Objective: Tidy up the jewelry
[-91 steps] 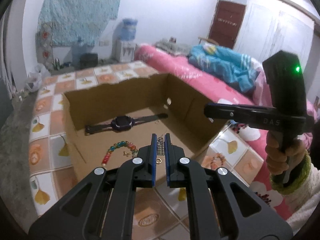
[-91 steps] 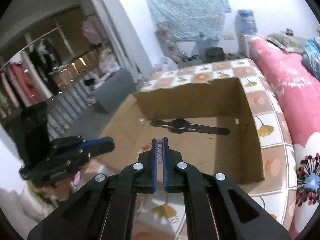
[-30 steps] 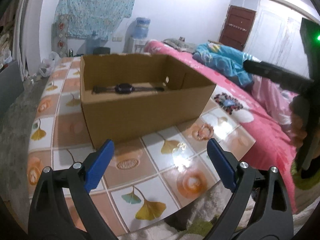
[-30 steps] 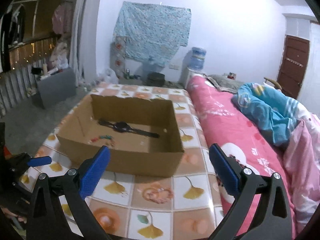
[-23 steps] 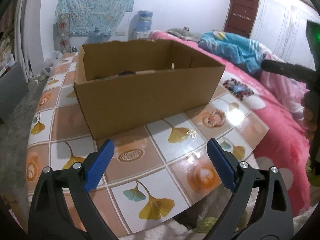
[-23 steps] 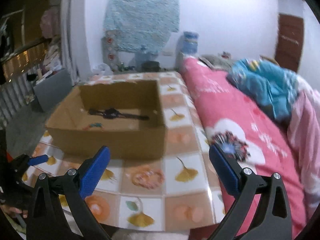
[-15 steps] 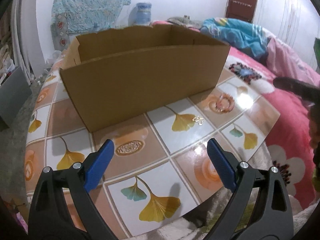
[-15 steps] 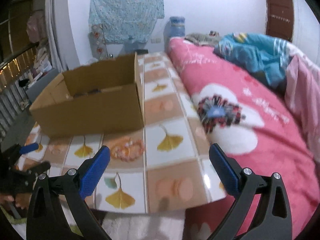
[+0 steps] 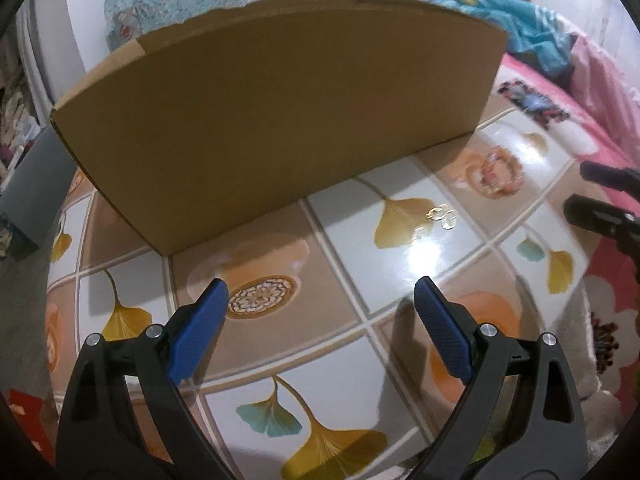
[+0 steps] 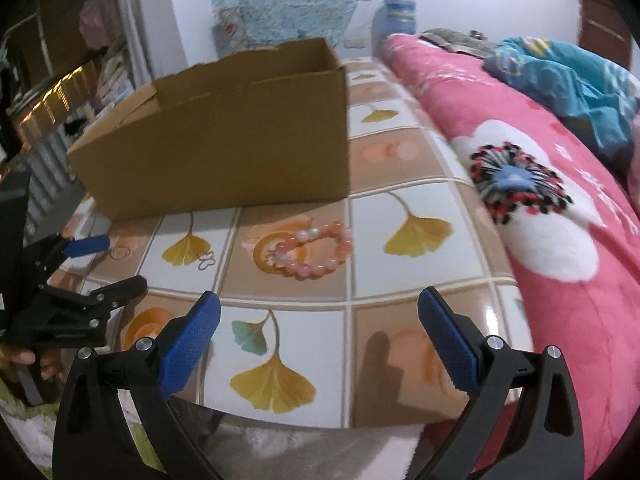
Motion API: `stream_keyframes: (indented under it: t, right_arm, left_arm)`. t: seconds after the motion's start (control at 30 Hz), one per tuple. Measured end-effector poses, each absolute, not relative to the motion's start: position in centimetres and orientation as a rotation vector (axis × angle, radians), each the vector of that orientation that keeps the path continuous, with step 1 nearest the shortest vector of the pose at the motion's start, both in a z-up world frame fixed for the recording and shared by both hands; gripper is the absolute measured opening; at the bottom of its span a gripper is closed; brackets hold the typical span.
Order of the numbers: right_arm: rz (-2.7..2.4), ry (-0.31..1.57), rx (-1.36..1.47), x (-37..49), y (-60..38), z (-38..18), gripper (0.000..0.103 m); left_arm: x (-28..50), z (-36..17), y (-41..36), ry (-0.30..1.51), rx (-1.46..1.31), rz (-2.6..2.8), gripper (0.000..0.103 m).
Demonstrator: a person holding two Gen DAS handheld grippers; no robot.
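Note:
A brown cardboard box (image 9: 280,112) (image 10: 224,136) stands on the tiled tabletop; its inside is hidden from both views. In front of it lie a pink bead bracelet (image 10: 312,250) (image 9: 500,172) and a small pair of gold earrings (image 9: 443,215) (image 10: 206,261). My left gripper (image 9: 320,320) is open, low over the tiles, with the earrings ahead to its right. Open too, my right gripper (image 10: 318,330) hovers near the table's front edge, just short of the bracelet. Each gripper shows in the other's view: the right gripper (image 9: 600,200), the left gripper (image 10: 92,268).
The table (image 10: 420,280) has a glossy tile pattern with ginkgo leaves; its front edge (image 10: 320,420) runs right below my right gripper. A pink flowered bed (image 10: 560,200) lies along the right side. A blue water jug (image 10: 394,12) stands by the far wall.
Both grippers, shut over the box three seconds ago, have opened, drawn back and dropped low in front of the box. The right one has swung toward the bracelet.

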State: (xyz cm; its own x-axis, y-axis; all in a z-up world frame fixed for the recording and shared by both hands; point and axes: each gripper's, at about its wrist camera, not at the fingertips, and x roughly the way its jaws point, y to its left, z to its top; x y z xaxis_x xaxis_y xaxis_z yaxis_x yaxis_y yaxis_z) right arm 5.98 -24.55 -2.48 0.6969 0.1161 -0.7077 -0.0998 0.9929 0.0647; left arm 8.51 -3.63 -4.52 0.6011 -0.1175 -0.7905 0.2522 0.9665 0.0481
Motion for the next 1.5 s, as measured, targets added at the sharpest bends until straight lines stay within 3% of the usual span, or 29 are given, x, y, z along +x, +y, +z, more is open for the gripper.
stream_keyframes:
  t: [0.1,0.53,1.5]
  right_arm:
    - [0.13,0.813,-0.013,6.7,-23.9,-3.0,0.096]
    - [0.08,0.904,-0.196,8.2,-22.1,-4.9,0.096]
    - [0.116,0.989,-0.122,9.5,-23.3,-5.4,0.097]
  left_arm:
    - [8.7,-4.7,-3.5,0.92,0.141,-0.189,0.095]
    - [9.2,-4.5,-3.2,0.959,0.081,-0.132,0.095]
    - [10.0,-4.6,-4.5,0.966,0.071,-0.111,0.095]
